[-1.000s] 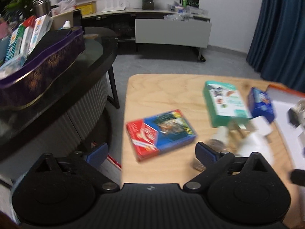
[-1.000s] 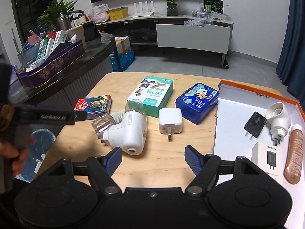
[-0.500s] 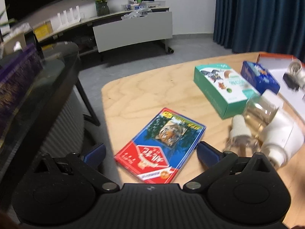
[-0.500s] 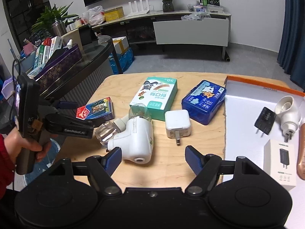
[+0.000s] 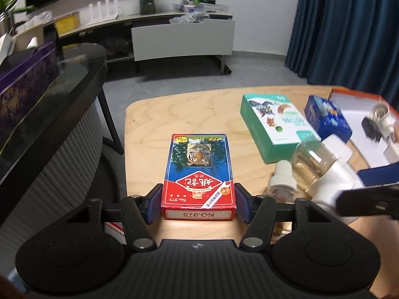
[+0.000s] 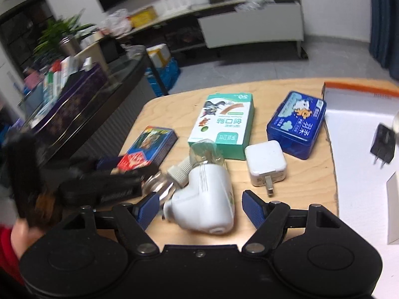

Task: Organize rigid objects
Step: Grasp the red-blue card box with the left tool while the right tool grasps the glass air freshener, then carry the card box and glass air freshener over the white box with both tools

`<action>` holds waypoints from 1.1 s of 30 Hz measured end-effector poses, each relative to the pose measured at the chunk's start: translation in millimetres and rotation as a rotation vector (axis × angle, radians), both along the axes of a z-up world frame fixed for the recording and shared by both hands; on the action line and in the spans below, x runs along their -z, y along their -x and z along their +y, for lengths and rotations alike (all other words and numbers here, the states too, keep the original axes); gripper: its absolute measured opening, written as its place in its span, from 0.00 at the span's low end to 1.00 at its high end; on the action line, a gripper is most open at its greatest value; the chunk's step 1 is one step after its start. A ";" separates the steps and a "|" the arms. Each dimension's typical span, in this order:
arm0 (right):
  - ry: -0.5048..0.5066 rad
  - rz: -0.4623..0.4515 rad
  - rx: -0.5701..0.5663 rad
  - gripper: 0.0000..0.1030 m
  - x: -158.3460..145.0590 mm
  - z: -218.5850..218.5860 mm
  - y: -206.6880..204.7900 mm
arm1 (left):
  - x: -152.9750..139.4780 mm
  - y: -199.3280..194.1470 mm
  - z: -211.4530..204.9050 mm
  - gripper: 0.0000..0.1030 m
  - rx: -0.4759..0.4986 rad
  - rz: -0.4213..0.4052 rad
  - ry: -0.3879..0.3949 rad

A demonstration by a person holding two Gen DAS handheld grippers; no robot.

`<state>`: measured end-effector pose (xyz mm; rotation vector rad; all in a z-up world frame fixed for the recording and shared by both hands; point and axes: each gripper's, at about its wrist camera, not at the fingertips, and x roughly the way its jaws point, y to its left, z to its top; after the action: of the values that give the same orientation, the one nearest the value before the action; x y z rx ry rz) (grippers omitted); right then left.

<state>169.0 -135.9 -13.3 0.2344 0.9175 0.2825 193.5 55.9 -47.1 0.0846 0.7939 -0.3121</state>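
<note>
Left wrist view: left gripper (image 5: 198,205), jaws just closing, clamps the card box (image 5: 198,177) on the wooden table (image 5: 154,114). Right of that box, the right gripper (image 6: 200,208) stands open around the white plug-in device (image 6: 207,199).

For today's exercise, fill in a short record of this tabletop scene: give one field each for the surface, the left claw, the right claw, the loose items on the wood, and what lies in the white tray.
surface: wooden table
left claw: jaws have just closed in, pads at both sides of the card box
right claw: open, either side of the white plug-in vaporizer, no grip
loose items: green box, blue case, white charger
tray: black plug adapter; rest partly cut off
</note>
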 end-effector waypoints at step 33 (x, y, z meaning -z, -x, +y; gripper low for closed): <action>0.080 -0.131 -0.013 0.46 -23.2 -35.0 31.6 | -46.1 45.9 -16.3 0.58 -0.125 -0.078 0.075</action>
<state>137.4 -170.9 10.0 0.1345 0.7992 0.2692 147.6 39.5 -1.0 -0.0231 0.7060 -0.2182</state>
